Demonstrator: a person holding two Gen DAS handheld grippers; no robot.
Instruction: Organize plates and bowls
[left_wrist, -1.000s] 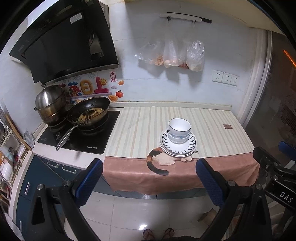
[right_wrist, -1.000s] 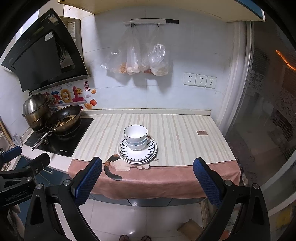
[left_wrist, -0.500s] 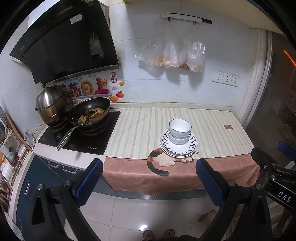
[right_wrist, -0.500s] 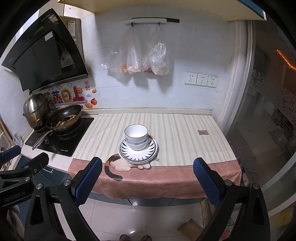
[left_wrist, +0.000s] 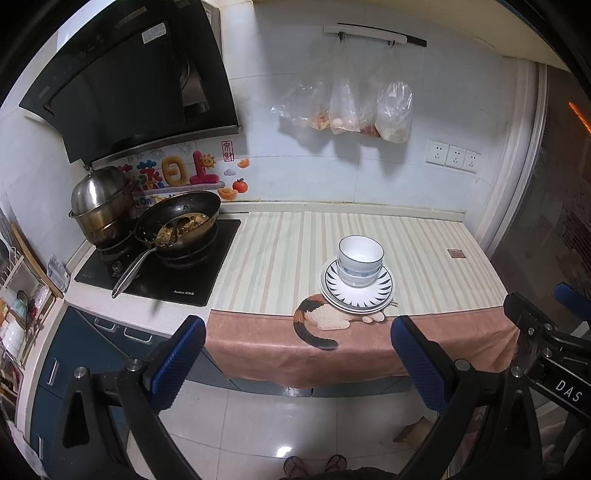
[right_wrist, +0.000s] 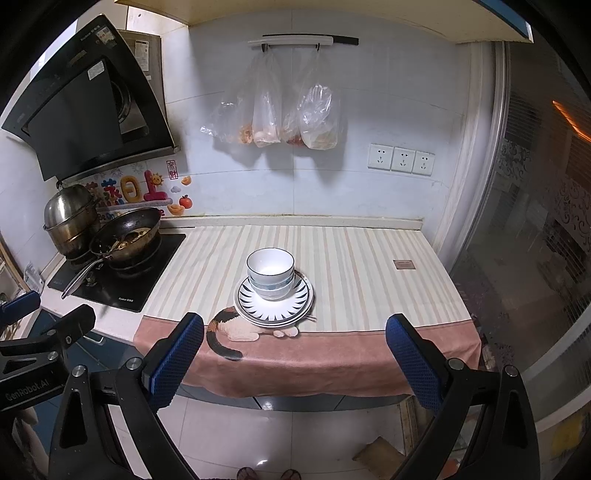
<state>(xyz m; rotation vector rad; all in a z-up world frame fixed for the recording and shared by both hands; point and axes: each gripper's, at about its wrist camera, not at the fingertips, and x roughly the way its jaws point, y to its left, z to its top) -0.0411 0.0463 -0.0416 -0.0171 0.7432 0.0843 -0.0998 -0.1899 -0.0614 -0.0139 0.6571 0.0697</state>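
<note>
White bowls with blue rims (left_wrist: 360, 258) are stacked on stacked white plates with a dark ray pattern (left_wrist: 380, 295), near the front of the striped counter cloth. They also show in the right wrist view: the bowls (right_wrist: 270, 271) on the plates (right_wrist: 299, 301). My left gripper (left_wrist: 297, 363) is open and empty, held back from the counter over the floor. My right gripper (right_wrist: 293, 363) is open and empty too, at a similar distance. Each gripper shows at the edge of the other's view.
A hob (left_wrist: 159, 273) at the left carries a frying pan with food (left_wrist: 177, 223) and a steel pot (left_wrist: 99, 203). Plastic bags (right_wrist: 273, 110) hang on the back wall. A cat-pattern cloth (left_wrist: 332, 354) hangs over the counter front. A small brown tile (right_wrist: 402, 264) lies at the right.
Both grippers have drifted very slightly; the view of the counter has barely shifted. The bowls and plates have not moved.
</note>
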